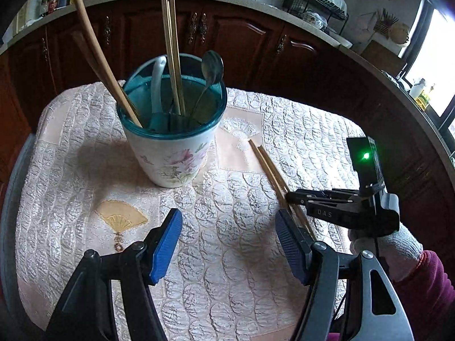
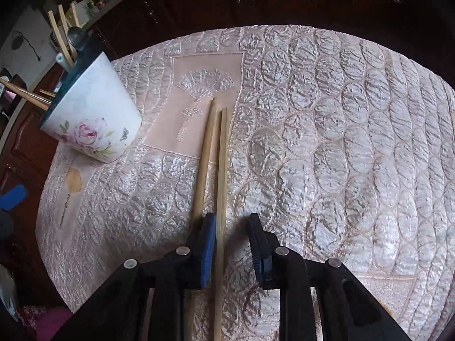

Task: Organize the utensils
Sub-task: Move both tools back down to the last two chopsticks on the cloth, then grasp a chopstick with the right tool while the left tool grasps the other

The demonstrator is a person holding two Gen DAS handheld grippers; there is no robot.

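Chopsticks (image 2: 212, 164), two of them, lie side by side on the quilted tablecloth (image 2: 341, 142) to the right of the floral cup (image 1: 170, 153), their far tips near its base and well short of touching it. That cup stands upright on the cloth and holds a wooden spatula (image 1: 99, 54) leaning out to the left, a bundle of upright chopsticks (image 1: 172, 54), a metal spoon (image 1: 209, 74) resting on the rim, and a pale plastic utensil (image 1: 157, 82).

Right of the cup, the right gripper (image 2: 231, 244) is low over the near ends of the loose pair. Its fingers are parted: one stick runs between the blue pads (image 2: 209, 244), close to the left one, while the other stick passes outside that pad.

In front of the cup, the left gripper (image 1: 229, 244) hangs above bare cloth with its fingers spread wide, nothing between them.
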